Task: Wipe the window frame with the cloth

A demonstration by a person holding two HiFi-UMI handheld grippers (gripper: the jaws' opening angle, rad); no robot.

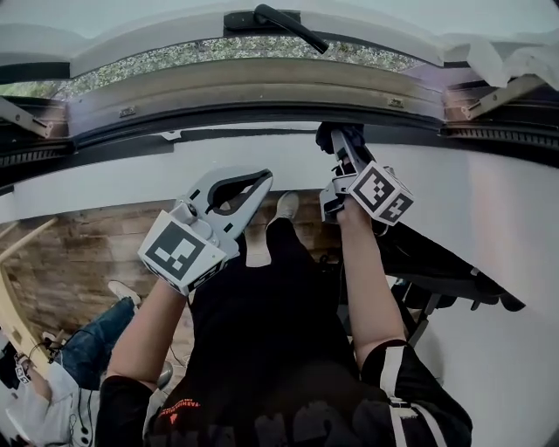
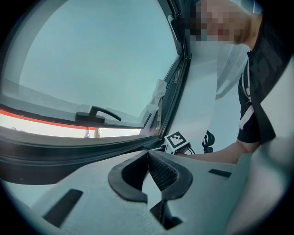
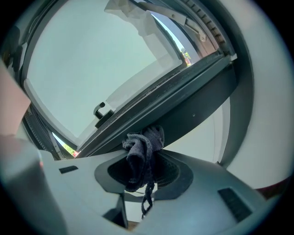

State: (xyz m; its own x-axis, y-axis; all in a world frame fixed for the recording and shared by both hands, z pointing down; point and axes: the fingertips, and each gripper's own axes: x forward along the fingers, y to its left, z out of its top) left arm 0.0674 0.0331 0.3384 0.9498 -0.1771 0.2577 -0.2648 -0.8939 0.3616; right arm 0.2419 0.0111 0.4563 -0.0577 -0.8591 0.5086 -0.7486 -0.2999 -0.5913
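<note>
Gripped a bunched dark cloth (image 3: 139,149) in the right tool (image 1: 340,138), up against the dark lower rail of the window frame (image 3: 188,108). Held the left tool (image 2: 148,154) lower, clear of the frame, jaws closed together and empty.

Count from all three views:
- Grippers: 2, the left gripper (image 1: 262,179) and the right gripper (image 1: 337,133).
- Marker cubes: 2, one per gripper, the left cube (image 1: 183,253) and the right cube (image 1: 382,194).
- Cloth (image 3: 140,149): 1, dark grey.
- Window frame (image 1: 253,87): 1, with 1 open sash (image 2: 92,55).
- Window handle (image 1: 279,19): 1, black.
- Hinge stays: 2, the left stay (image 1: 22,118) and the right stay (image 1: 493,94).
- White crumpled sheet (image 1: 515,57): 1, at the sash's corner.
- People: 2, the one holding the grippers and a second person (image 1: 79,349) low at the left.
</note>
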